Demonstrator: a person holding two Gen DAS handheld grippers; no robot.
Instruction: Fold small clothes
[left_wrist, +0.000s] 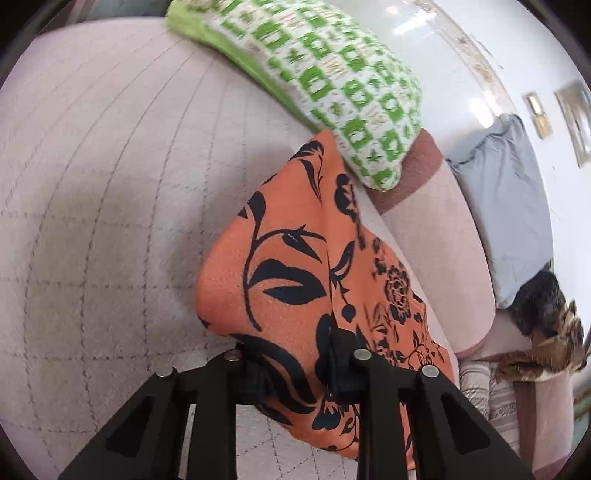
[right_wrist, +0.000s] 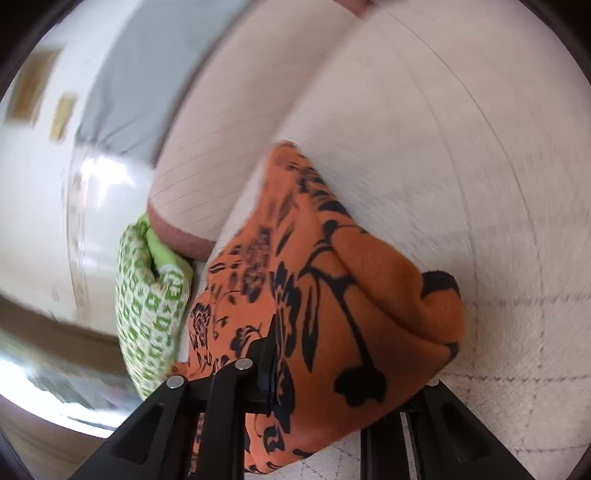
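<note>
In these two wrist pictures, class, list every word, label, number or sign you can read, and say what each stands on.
No text can be read in either view.
Green-and-white pillow: small marks among the squares could be letters, too blurred to read.
Framed pictures on the wall: too small and distorted.
Orange garment: only a black floral print, no lettering or label visible.
</note>
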